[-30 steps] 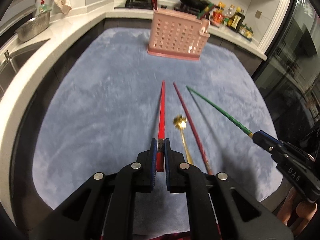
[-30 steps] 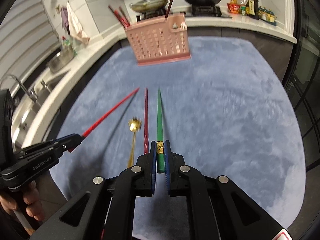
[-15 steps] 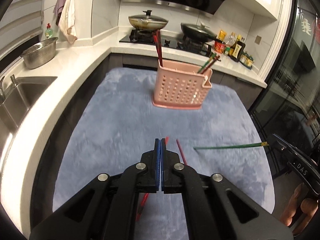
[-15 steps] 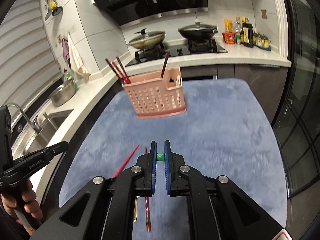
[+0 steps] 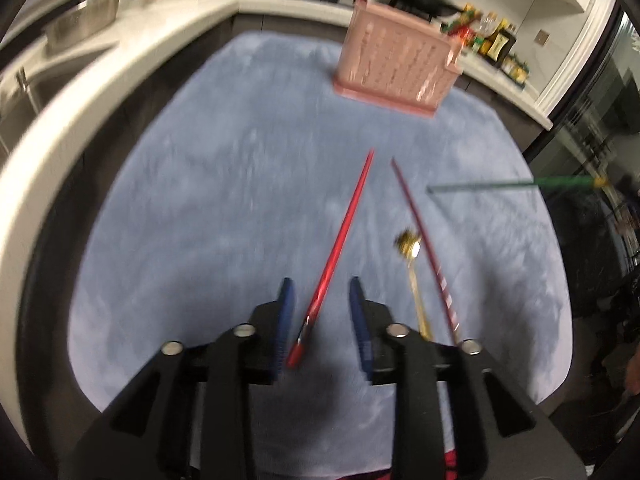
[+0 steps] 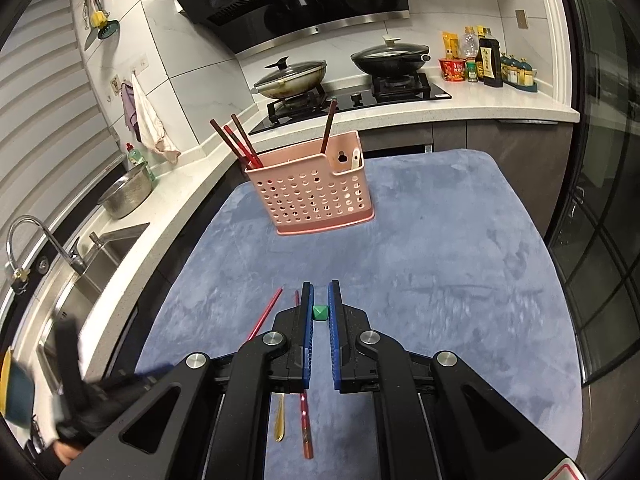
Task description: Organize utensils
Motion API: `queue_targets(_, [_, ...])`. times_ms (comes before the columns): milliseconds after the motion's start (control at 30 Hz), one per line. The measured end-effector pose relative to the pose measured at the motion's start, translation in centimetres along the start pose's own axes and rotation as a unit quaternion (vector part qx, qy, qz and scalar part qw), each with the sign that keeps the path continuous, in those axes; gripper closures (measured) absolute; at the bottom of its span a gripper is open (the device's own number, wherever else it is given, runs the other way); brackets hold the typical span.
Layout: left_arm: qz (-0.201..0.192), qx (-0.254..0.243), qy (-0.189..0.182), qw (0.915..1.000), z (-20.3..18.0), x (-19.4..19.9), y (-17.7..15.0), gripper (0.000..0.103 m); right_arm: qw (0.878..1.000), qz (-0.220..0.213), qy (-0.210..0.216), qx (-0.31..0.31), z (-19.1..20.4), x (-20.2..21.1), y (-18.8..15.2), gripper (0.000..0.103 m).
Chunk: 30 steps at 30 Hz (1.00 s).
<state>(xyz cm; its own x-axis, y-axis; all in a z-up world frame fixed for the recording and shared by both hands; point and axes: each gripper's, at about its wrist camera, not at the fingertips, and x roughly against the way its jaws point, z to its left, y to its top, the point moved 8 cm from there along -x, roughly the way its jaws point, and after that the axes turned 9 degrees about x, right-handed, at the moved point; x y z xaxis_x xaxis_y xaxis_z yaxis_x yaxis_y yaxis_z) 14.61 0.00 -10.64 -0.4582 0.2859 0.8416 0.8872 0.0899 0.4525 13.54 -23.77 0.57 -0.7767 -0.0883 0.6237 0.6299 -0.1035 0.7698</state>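
A pink perforated utensil basket stands on the blue mat with several dark red chopsticks in it; it also shows in the left wrist view. My left gripper is open, its jaws either side of a bright red chopstick lying on the mat. A dark red chopstick and a gold spoon lie to its right. My right gripper is shut on a green chopstick, seen end-on; its length shows in the left wrist view, held level above the mat.
A white counter wraps the mat's left and far sides, with a sink and tap, a steel bowl, a hob with two pans and bottles. Dark glass doors stand to the right.
My left gripper let go of the bright red chopstick, which now lies on the mat between its open jaws. My right gripper lifted the green chopstick off the mat and holds it level.
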Motion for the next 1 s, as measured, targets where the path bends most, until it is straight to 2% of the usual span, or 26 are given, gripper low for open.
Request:
queue_targets(100, [0.021,0.000,0.003,0.9998,0.7,-1.5,-1.7,0.071,1.000,0.007,0.001,0.002,0.6,0.1,-0.7,0.096])
queue_targets(367, [0.048,0.003,0.004,0.9989,1.6,-3.8,-3.0,0.073,1.000,0.015,-0.001,0.011,1.4,0.1,-1.4,0.096])
queue_targets(400, [0.049,0.005,0.004,0.9988,1.7,-3.9,-3.0,0.074,1.000,0.015,-0.001,0.011,1.4,0.1,-1.4,0.096])
queue_targets(533, [0.052,-0.003,0.005,0.9986,1.8,-4.2,-3.1,0.090,1.000,0.017,0.001,0.011,1.5,0.0,-1.5,0.096])
queue_targets(567, [0.052,-0.003,0.005,0.9986,1.6,-4.3,-3.1,0.091,1.000,0.017,0.001,0.011,1.6,0.0,-1.6,0.096])
queue_targets(767, [0.049,-0.008,0.006,0.9988,1.2,-3.9,-3.2,0.093,1.000,0.019,0.002,0.009,1.5,0.0,-1.7,0.096])
queue_targets(1000, [-0.005,-0.013,-0.013,0.9998,-0.7,0.6,-0.1,0.096,1.000,0.010,0.002,0.009,1.4,0.2,-1.0,0.096])
